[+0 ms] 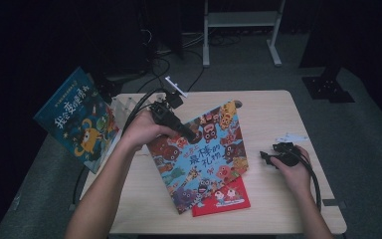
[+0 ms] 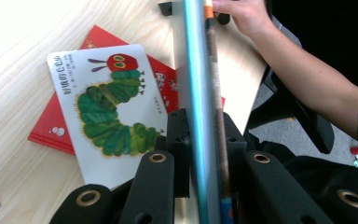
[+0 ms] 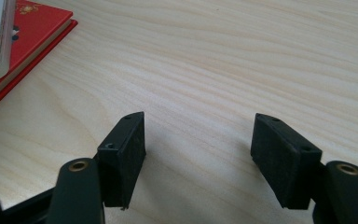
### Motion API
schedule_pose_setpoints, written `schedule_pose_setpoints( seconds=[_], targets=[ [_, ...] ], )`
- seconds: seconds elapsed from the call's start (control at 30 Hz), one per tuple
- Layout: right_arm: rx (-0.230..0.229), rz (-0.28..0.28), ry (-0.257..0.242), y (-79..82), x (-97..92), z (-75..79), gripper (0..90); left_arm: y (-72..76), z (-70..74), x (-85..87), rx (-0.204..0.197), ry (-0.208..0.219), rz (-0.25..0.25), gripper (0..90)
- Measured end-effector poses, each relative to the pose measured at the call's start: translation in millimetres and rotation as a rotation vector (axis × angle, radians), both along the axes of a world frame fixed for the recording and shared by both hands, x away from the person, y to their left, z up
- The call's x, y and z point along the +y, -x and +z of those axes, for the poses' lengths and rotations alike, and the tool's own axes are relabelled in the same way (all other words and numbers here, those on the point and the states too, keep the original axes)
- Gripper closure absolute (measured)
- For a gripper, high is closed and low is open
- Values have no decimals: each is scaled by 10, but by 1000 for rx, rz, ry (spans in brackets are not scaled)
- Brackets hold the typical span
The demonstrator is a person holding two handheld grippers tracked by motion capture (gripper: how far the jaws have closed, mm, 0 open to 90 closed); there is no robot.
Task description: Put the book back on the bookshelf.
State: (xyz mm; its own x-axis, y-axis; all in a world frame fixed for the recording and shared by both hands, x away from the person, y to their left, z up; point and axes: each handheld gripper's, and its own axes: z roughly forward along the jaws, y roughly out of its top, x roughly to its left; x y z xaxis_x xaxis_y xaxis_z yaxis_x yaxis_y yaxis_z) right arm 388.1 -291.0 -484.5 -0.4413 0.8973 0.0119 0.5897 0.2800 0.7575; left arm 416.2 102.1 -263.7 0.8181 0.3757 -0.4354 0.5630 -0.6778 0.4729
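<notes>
- The left hand-held gripper (image 1: 191, 135) clamps the edge of the colourful monster picture book (image 1: 201, 154), tilted up at desk centre.
- Beneath it lie a caterpillar book (image 2: 109, 112) and a red book (image 1: 226, 199) at 6 o'clock.
- The right hand-held gripper (image 3: 198, 154), at 3 o'clock, gapes empty over the desk (image 3: 242, 60).

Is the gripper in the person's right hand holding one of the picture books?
No, the right gripper has its black jaws spread wide over the bare pale wooden table, with nothing between them.
</notes>
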Motion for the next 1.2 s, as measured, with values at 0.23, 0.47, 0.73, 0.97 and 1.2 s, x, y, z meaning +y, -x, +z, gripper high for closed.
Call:
schedule_pose_setpoints(
  seconds=[0.23, 0.47, 0.73, 0.97, 1.2],
  targets=[
    [2, 1, 0, -3, -5, 0, 340, 110, 233, 84, -54, -9, -15, 798],
    [0, 0, 1, -6, -7, -1, 334, 174, 412, 265, -95, -30, -4, 797],
    [3, -7, 0, -8, -7, -2, 319, 219, 497, 558, -120, -69, 44, 798],
    [6, -14, -1, -8, -6, -2, 310, 275, 561, 852, -128, -68, 92, 796],
    [7, -16, -1, -9, -7, -2, 306, 335, 593, 1128, -135, -79, 136, 797]
  ],
)
